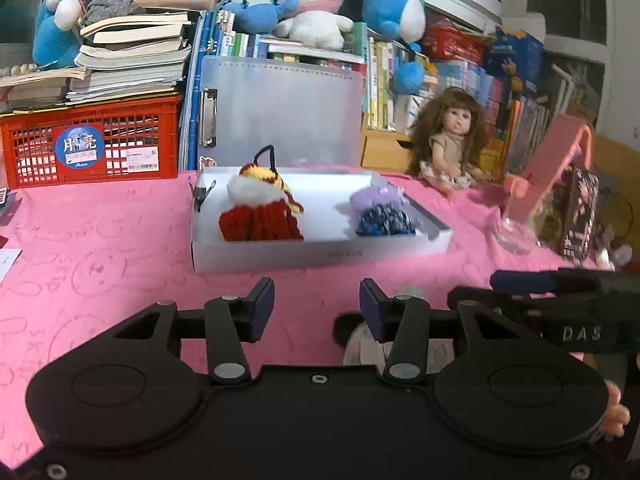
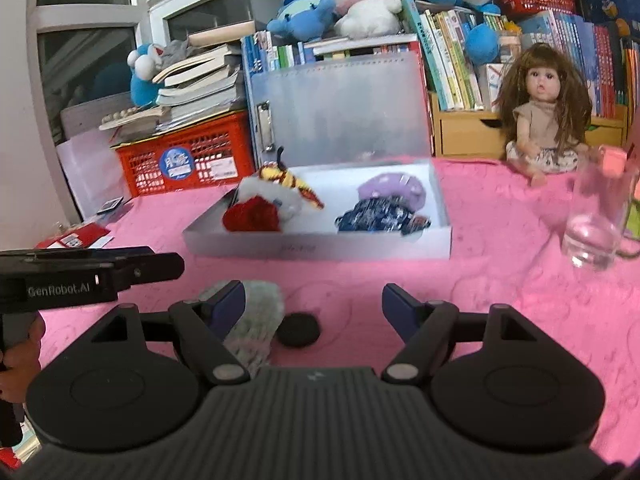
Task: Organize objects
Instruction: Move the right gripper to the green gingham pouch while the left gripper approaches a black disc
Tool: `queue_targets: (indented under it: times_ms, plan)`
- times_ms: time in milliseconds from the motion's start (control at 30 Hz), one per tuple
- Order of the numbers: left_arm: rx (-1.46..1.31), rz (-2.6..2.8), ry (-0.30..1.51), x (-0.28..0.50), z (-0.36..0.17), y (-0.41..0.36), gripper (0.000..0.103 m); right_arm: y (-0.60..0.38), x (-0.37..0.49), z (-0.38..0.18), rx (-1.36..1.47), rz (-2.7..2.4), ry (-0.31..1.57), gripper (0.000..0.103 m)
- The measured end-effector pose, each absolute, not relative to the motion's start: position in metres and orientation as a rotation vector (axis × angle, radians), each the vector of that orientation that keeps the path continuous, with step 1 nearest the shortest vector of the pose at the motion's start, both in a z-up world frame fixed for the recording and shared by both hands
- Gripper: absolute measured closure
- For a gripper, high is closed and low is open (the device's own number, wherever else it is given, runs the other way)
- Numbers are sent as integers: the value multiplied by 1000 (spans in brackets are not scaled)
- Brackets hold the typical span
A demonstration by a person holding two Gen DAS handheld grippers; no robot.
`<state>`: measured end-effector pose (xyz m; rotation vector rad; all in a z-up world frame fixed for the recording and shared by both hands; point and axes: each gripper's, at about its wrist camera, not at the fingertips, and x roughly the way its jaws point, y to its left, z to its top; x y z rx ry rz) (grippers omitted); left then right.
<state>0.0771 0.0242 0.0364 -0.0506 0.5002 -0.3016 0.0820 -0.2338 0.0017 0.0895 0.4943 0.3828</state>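
Observation:
A shallow white box point(image 1: 320, 254) point(image 2: 316, 250) sits on the pink tablecloth. It holds a red, white and yellow knitted toy point(image 1: 260, 210) point(image 2: 264, 204) on its left and a purple and dark blue patterned cloth bundle point(image 1: 382, 210) point(image 2: 386, 206) on its right. A grey fluffy item point(image 2: 256, 320) with a black round part point(image 2: 299, 329) lies on the cloth in front of the box, partly behind my right gripper's left finger; it shows behind my left gripper's right finger point(image 1: 360, 344). My left gripper point(image 1: 317, 306) and right gripper point(image 2: 313, 306) are both open and empty.
A clear glass point(image 2: 596, 224) point(image 1: 516, 232) stands at the right. A doll point(image 2: 540, 112) point(image 1: 452, 140) sits at the back right. A red crate point(image 1: 92, 144) with stacked books, a translucent folder point(image 1: 280, 112), plush toys and bookshelves line the back edge.

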Motion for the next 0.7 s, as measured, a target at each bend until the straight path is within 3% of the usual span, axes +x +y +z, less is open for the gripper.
queue_targets:
  times_ms: [700]
  plan:
    - [27, -420, 570, 4, 3, 24, 58, -208, 75, -18, 88, 465, 580, 18]
